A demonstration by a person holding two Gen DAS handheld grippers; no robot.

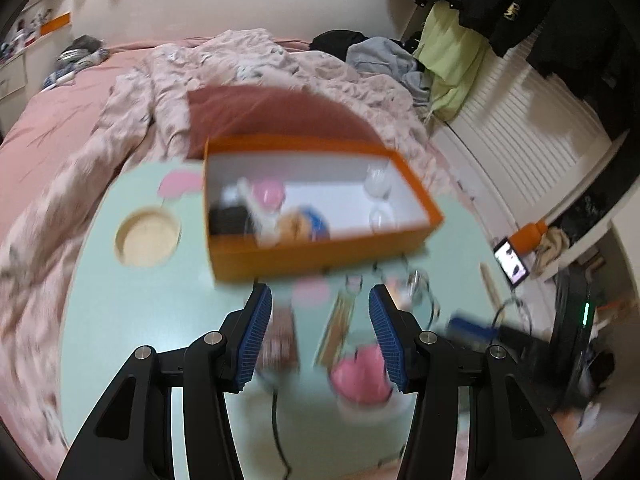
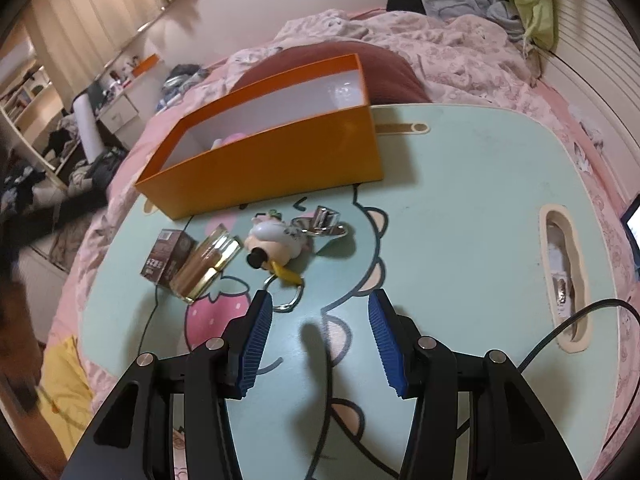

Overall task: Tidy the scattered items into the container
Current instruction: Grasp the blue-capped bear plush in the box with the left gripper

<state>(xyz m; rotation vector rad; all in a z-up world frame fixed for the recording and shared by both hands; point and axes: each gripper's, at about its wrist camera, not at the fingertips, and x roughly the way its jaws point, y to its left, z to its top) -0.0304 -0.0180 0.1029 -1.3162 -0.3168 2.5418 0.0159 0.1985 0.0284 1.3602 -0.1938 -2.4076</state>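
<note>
An orange box [image 1: 312, 252] with a white inside stands on a mint-green lap table [image 1: 160, 320]; it holds several blurred items, among them a pink one [image 1: 269, 194] and clear glass pieces [image 1: 378, 184]. The box also shows in the right wrist view [image 2: 280, 164]. In front of it lie a brown carton [image 2: 166, 256], a gold-edged case [image 2: 210, 266], a cartoon keychain figure [image 2: 272, 244] with a ring and a metal clip [image 2: 326, 220]. My left gripper [image 1: 320, 304] is open and empty above these items. My right gripper [image 2: 320, 308] is open and empty, just near of the keychain.
The table [image 2: 460, 200] rests on a bed with a pink rumpled quilt [image 1: 100, 128]. It has a round cup hole [image 1: 147, 237] and a long slot [image 2: 564, 276]. A black cable [image 2: 560, 336] runs over the right side. A phone [image 1: 512, 262] lies off to the right.
</note>
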